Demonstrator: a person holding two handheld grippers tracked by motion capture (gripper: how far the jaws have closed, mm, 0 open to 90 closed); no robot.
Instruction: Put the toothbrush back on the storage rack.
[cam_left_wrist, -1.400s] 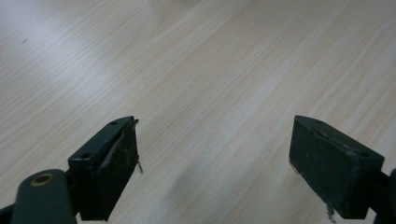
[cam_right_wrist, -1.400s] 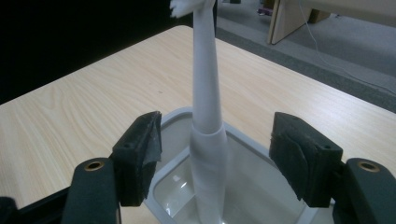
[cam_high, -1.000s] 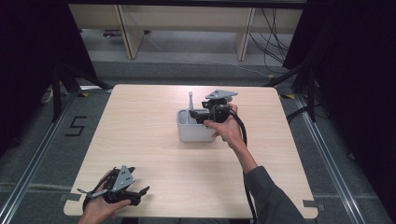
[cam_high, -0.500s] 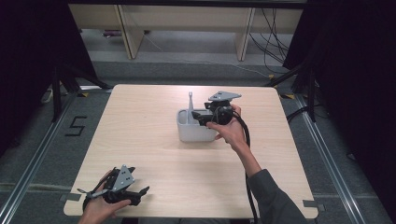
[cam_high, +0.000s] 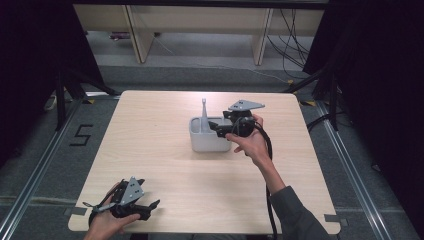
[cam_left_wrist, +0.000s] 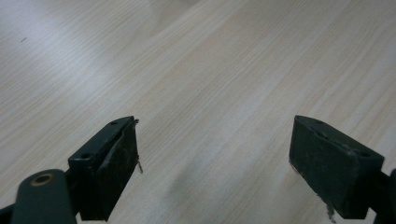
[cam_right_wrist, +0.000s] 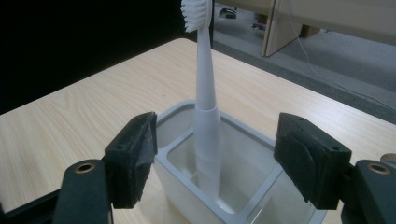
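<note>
A white toothbrush (cam_right_wrist: 205, 116) stands upright, bristles up, in a pale grey two-compartment holder (cam_right_wrist: 243, 196) near the middle of the table. In the high view the toothbrush (cam_high: 204, 112) rises from the left part of the holder (cam_high: 207, 142). My right gripper (cam_high: 217, 129) is level at the holder's right side, pointing left. Its jaws have just been opening and stand open (cam_right_wrist: 215, 154), with the holder's near end between them and the pads pressing on nothing. My left gripper (cam_high: 147, 209) rests at the table's front left corner, open (cam_left_wrist: 215, 163) over bare wood.
The light wooden table (cam_high: 150, 130) is bare around the holder. Pale shelving (cam_high: 200, 20) and loose cables (cam_high: 295, 35) stand beyond its far edge, with dark curtains at both sides. The right gripper's black cable (cam_high: 267, 165) trails along the person's forearm.
The right gripper has edged slightly to the right, away from the holder. The left hand and its gripper have kept still.
</note>
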